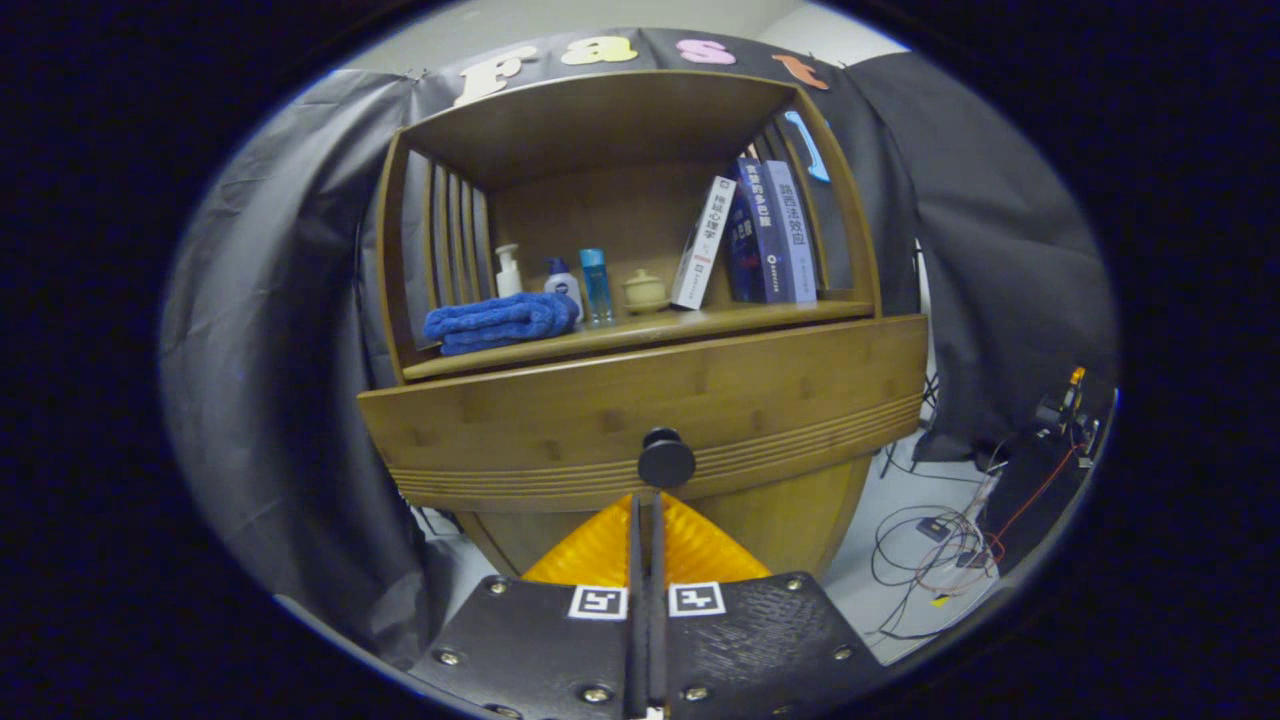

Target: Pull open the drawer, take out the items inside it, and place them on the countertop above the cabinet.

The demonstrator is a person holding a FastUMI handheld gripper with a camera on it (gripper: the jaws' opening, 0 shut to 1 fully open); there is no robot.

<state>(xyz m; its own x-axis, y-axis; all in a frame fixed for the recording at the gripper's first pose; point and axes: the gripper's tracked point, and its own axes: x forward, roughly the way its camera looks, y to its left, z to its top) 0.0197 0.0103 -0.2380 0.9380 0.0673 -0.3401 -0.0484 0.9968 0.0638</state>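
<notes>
While the drawer [640, 410] sits closed or nearly so, contents hidden, nothing is out yet. Gripper [647, 505] fingers clenched together, tips just below the round knob [666, 458], not gripping it. The surface [760, 318] above holds a blue towel [498, 322], bottles [565, 285], a small jar [645, 291], books [760, 235]. Left: pull, unload, place.

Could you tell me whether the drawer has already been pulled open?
No, the drawer front sits closed under the shelf, and the gripper fingers, pressed together, point at its round knob just ahead.
</notes>
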